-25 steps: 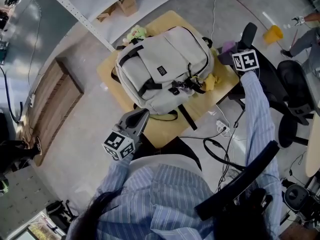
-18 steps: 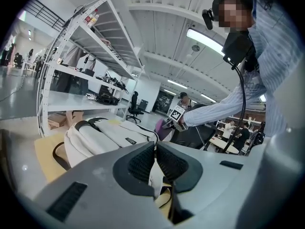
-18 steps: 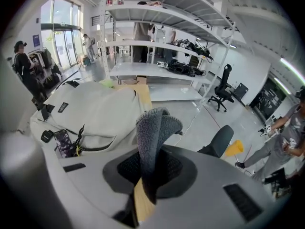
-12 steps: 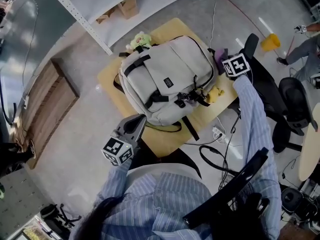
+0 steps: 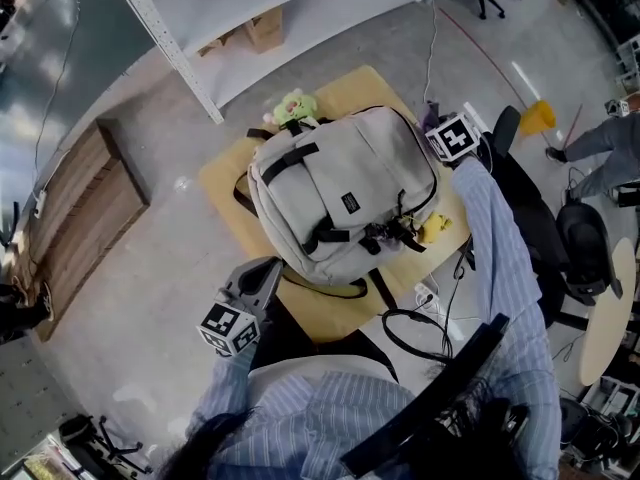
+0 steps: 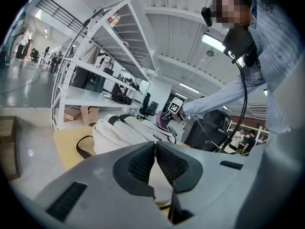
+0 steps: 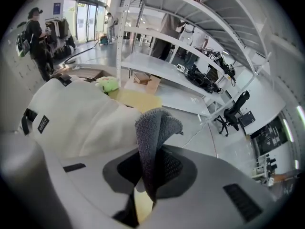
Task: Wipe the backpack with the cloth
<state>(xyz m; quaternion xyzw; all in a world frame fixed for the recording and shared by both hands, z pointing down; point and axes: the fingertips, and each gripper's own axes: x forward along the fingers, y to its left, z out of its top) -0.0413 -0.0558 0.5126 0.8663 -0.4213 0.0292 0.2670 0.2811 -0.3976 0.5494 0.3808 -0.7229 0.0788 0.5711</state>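
Here the left tongs [image 5: 270, 266] are pressed together at the tips with nothing gripped; in the left gripper view [image 6: 156, 146] the ribbed black pads meet. They hover apart from everything, off the near edge of the small yellowish wooden bench [image 5: 225, 173].

Just ahead of the left tongs, a pale grey fabric backpack with black straps [image 5: 345, 183] lies flat on the bench and covers most of its top. Its rounded bulk fills the middle of the left gripper view [image 6: 119, 130].

The right tongs [image 5: 437, 123] are at the far right corner of the backpack, with the square-marker cube uppermost. In the right gripper view [image 7: 151, 165] they are clamped on a dark grey terry cloth [image 7: 155, 128], which stands up from between the pads as a folded loop. The backpack [image 7: 81, 118] lies directly left of and ahead of these tongs, close to the cloth; whether the cloth touches it cannot be told.

A small black rectangular label [image 5: 350, 203] is sewn on the backpack's front pocket. It also shows to the left of the right tongs [image 7: 42, 123], but its pale lettering is too small to read.

Beyond the backpack from the left tongs, a small green plush toy [image 5: 293, 106] sits at the bench's far edge.
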